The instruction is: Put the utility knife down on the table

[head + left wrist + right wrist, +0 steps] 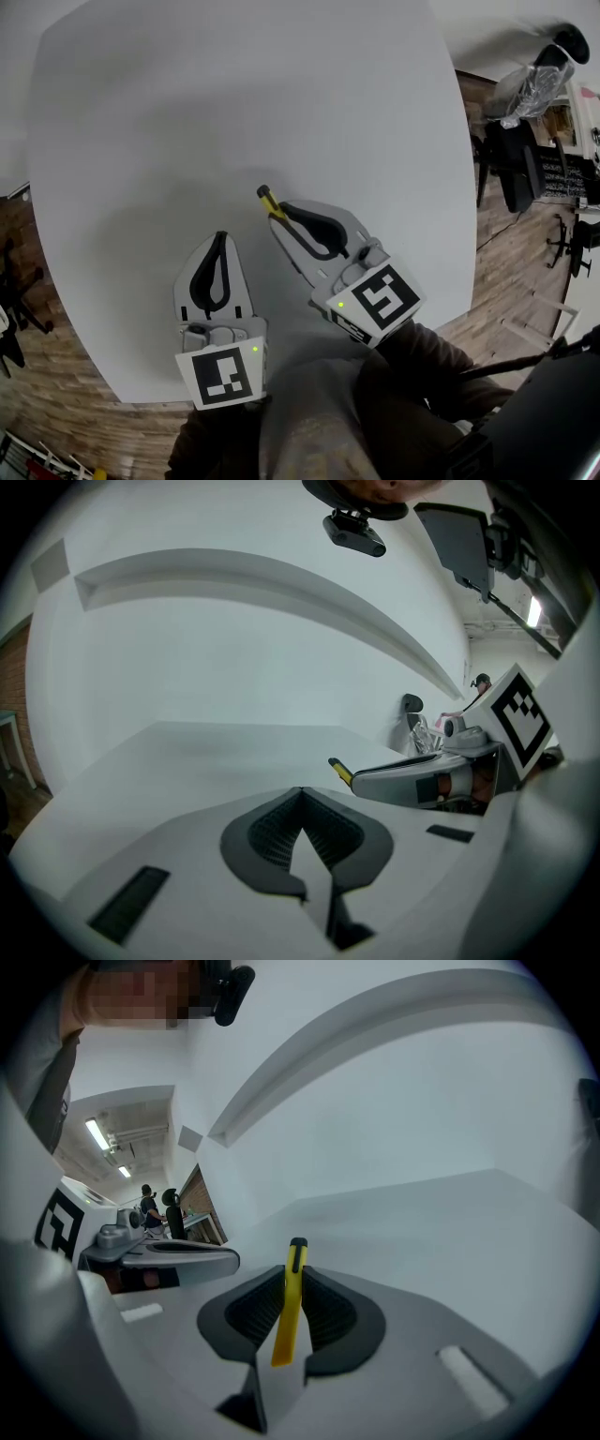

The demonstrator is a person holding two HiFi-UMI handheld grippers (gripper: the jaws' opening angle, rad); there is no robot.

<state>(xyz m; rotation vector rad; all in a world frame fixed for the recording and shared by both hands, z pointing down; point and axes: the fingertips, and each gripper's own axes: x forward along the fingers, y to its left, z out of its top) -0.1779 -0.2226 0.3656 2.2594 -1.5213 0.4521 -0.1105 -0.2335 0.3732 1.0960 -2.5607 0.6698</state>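
A slim yellow utility knife (289,1305) with a black tip is clamped between the dark pads of my right gripper (292,1283), which is shut on it. In the head view its black and yellow end (267,199) sticks out past the right gripper (281,214) above the white table (234,112). From the left gripper view the same knife tip (339,770) pokes out of the right gripper at the right. My left gripper (220,240) hovers beside it to the left, jaws shut with nothing between them (302,796).
The round white table's edge (469,187) curves down the right side. Beyond it lie a wood floor (511,272) and black office chairs (520,169). A person's grey sleeve (309,422) fills the bottom of the head view.
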